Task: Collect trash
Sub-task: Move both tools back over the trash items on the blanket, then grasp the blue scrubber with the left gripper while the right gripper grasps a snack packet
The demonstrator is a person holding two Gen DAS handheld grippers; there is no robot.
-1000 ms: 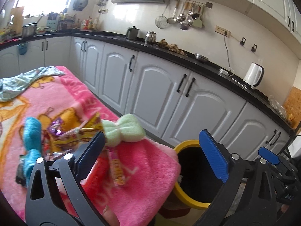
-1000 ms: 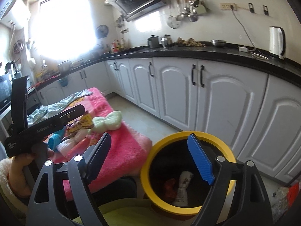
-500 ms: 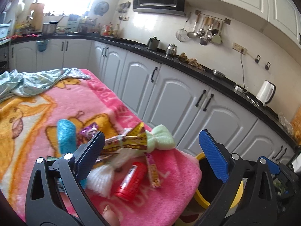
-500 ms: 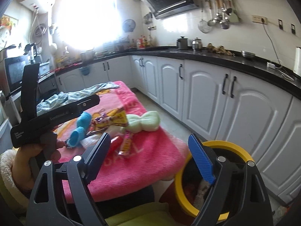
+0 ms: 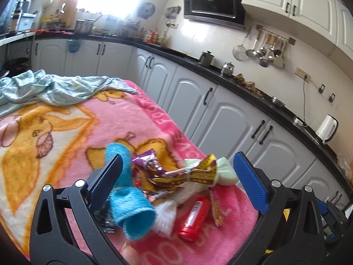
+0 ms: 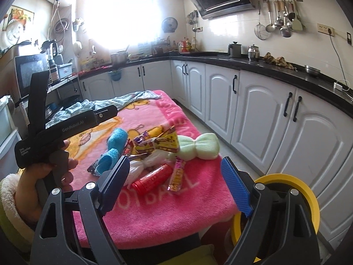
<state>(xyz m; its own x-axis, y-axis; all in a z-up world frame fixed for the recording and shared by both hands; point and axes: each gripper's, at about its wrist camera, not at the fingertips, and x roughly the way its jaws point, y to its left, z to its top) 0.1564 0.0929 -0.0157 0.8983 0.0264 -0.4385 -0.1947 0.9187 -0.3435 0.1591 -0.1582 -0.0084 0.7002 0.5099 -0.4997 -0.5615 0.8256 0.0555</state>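
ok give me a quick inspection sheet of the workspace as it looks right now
surface: pink blanket covers the table; pale blue cloth crumpled at its far end.
job's things: yellow wrapper, purple wrapper, red tube, small candy wrapper piled near the blanket's near edge; yellow-rimmed bin on the floor beside the table.
clutter: blue sock, green sock, white sock mixed into the pile.
grippers: left gripper open over the pile, empty; right gripper open, empty.
cables: a cord hangs from a wall socket.
surroundings: white cabinets, black counter, kettle.
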